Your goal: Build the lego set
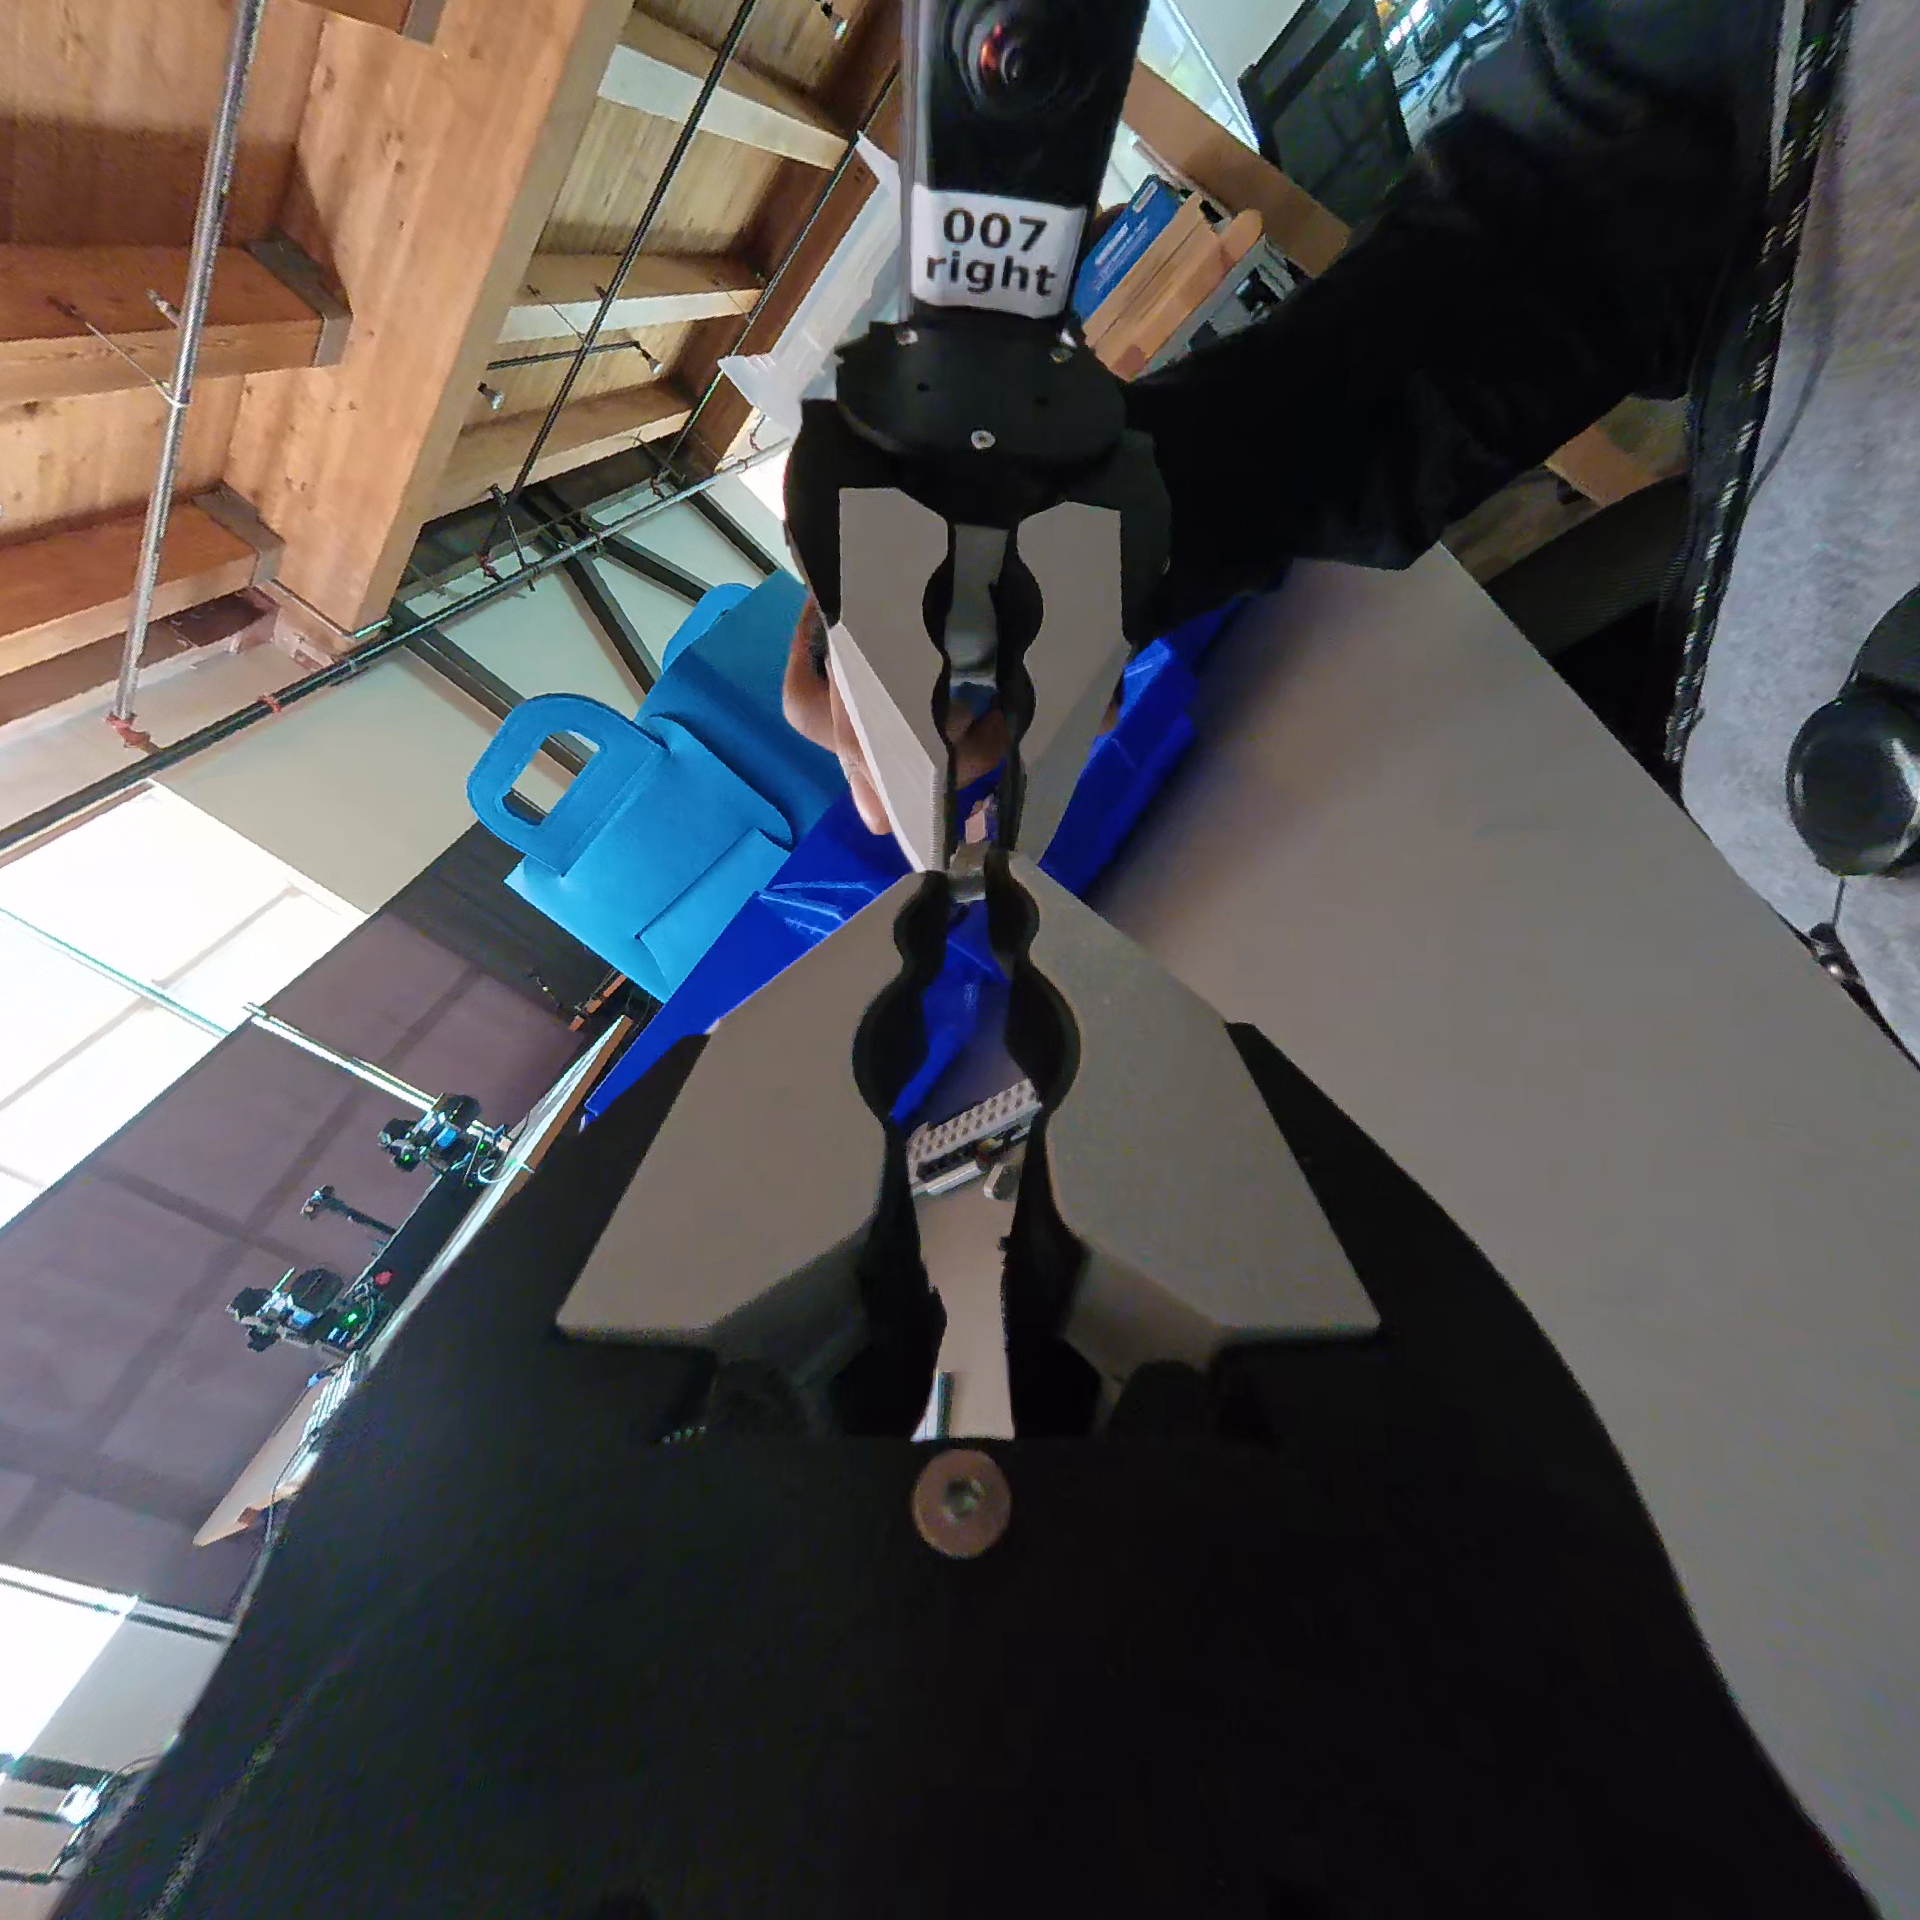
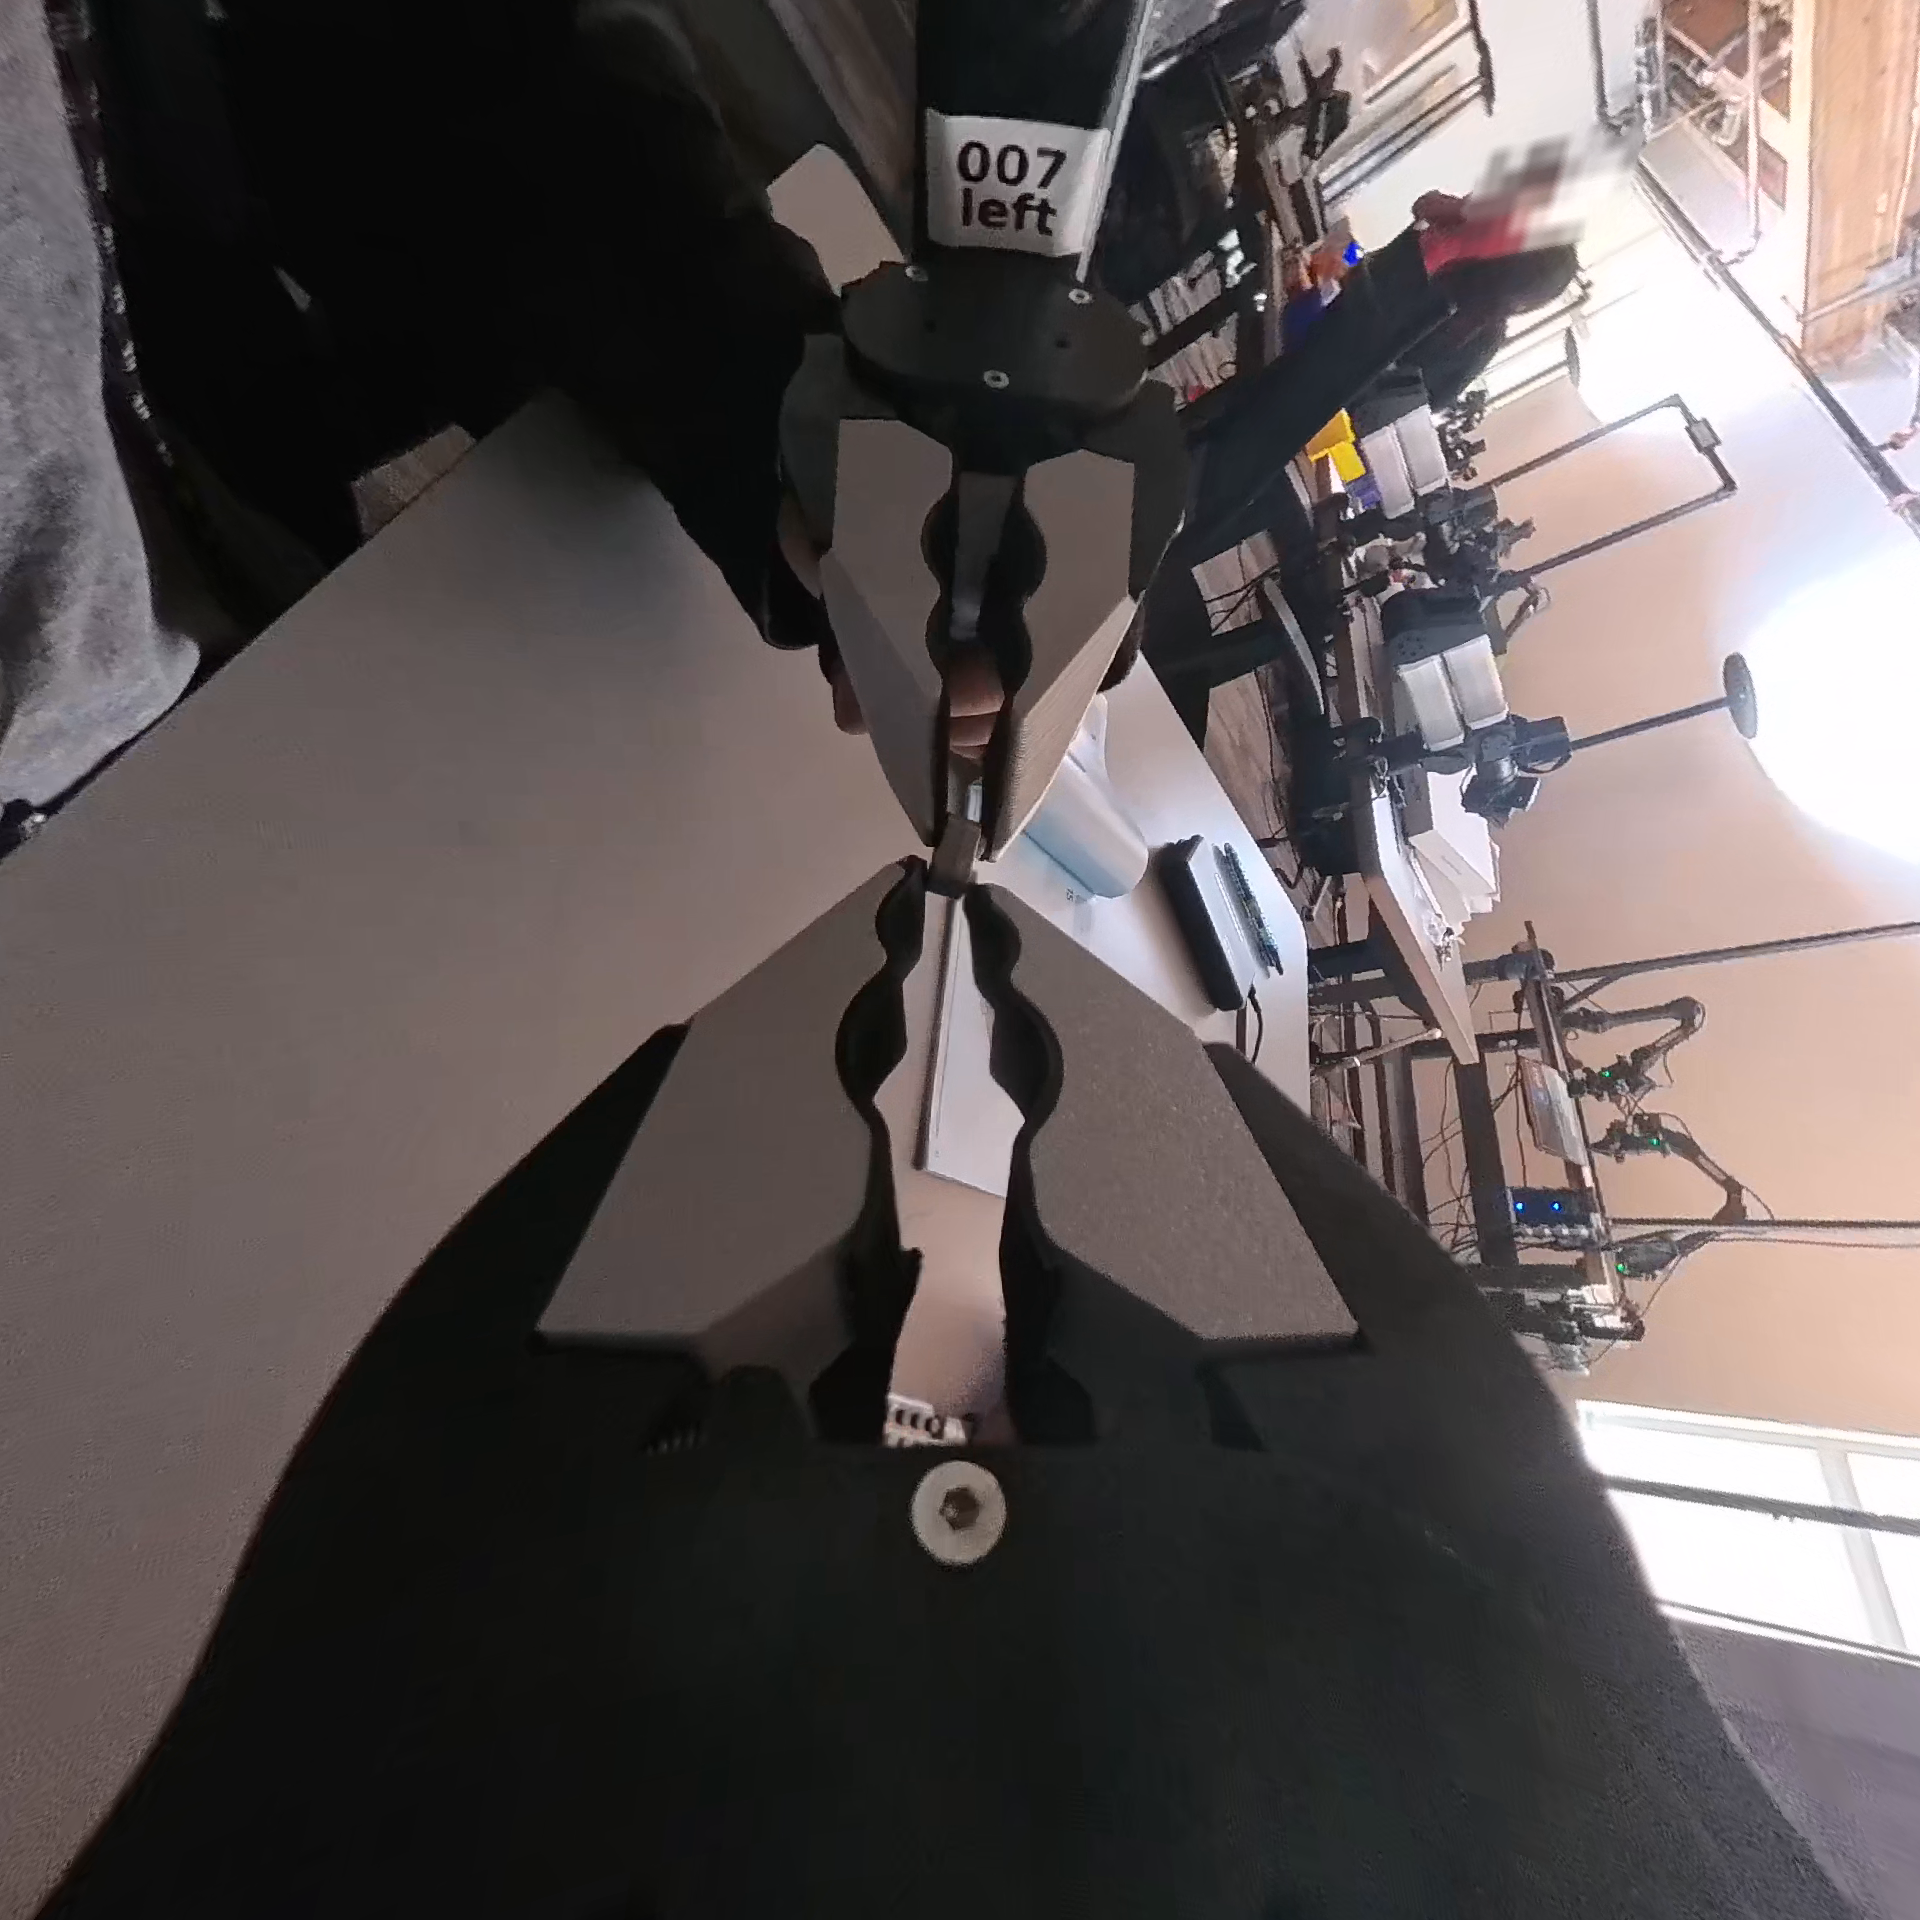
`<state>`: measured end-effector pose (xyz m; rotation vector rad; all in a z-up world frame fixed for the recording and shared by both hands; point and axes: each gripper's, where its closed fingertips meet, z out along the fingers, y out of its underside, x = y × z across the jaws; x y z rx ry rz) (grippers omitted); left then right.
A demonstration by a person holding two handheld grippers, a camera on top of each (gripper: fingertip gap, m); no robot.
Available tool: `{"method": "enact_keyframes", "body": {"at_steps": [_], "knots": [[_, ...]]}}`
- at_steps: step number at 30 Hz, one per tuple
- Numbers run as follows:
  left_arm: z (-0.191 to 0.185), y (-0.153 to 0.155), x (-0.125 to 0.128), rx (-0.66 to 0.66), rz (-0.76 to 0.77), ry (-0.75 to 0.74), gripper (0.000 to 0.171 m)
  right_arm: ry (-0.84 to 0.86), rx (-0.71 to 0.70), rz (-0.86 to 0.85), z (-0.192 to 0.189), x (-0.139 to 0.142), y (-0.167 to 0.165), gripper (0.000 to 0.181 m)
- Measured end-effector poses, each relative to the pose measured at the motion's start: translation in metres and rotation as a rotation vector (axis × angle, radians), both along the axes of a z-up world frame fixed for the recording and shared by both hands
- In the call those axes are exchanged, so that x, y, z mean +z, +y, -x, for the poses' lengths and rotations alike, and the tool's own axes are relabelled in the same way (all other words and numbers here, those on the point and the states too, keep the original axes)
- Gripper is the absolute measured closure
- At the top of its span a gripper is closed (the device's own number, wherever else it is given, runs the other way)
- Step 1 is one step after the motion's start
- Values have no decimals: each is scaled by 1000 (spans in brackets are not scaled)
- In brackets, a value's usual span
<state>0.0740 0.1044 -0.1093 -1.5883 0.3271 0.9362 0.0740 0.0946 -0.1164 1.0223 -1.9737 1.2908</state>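
**Two grippers meet tip to tip over the table**

We see our right gripper (image 2: 943, 896), black with grey finger blocks, reaching forward with its fingers drawn close. Facing it, the left gripper (image 2: 964, 831) points back at us, a white label on its stem. A small dark grey lego piece (image 2: 954, 854) sits between the meeting tips. Below lies the pale grey tabletop (image 2: 436, 790), with a white sheet of paper (image 2: 966, 1091) and a flat black case (image 2: 1210, 935) beside it.

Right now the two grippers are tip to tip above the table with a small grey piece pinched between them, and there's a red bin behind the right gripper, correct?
Nearly. In the left wrist view the bin behind the right gripper is blue, not red. The rest holds: the left gripper meets it tip to tip above the table, with a small grey piece pinched between them.
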Motion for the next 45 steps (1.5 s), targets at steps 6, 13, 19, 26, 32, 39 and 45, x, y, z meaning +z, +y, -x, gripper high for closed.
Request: {"method": "enact_keyframes", "body": {"at_steps": [6,13,19,26,32,39,45], "knots": [[1,-1,-1,-9,-11,-7,164,-138,26,82,-3,4,5,165],[1,4,-6,-35,12,-8,164,-202,46,103,-3,0,6,170],[6,5,-8,-51,10,-38,164,-204,64,135,3,-3,7,172],[43,-21,8,50,-147,-109,147,-165,-43,315,39,7,-3,172],[101,-94,84,98,-658,-276,108,-172,-188,451,83,20,-4,172],[155,-104,85,31,-736,-480,123,-253,-322,481,119,8,-10,172],[168,-119,67,64,-787,-523,137,-240,-388,454,132,-7,-12,172]]}}
